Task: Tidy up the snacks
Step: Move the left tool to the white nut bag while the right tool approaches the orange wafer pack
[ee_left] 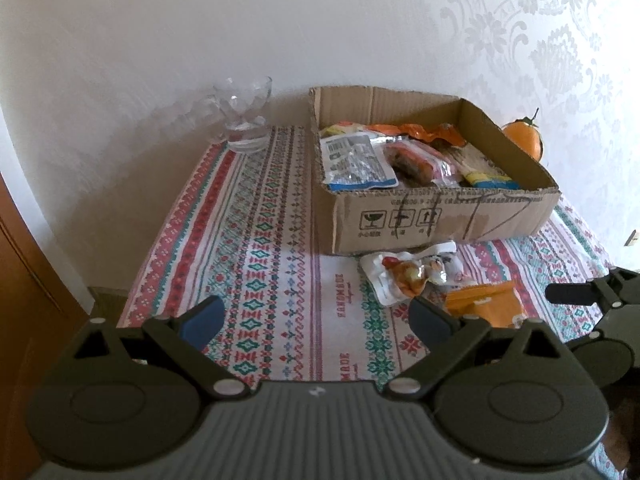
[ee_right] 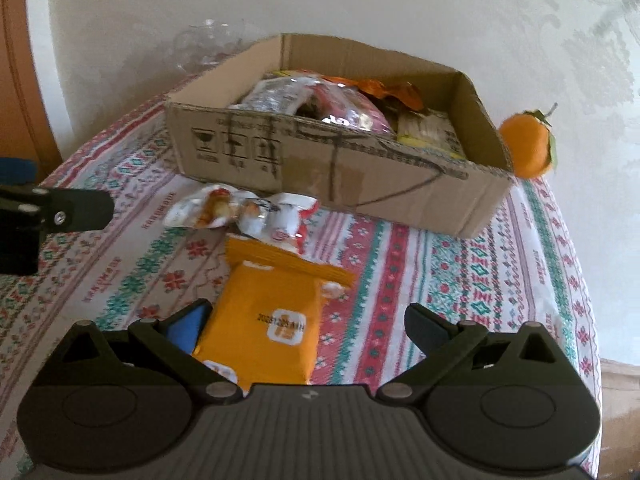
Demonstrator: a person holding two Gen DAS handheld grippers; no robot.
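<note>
left wrist: faces cardboard box (ee_left: 440,216) from front-left | right wrist: nearer, front-right | shared: box

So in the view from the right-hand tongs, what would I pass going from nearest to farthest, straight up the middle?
Orange snack packet between the open tongs → white and red snack packet → cardboard box full of snacks → the wall.
</note>
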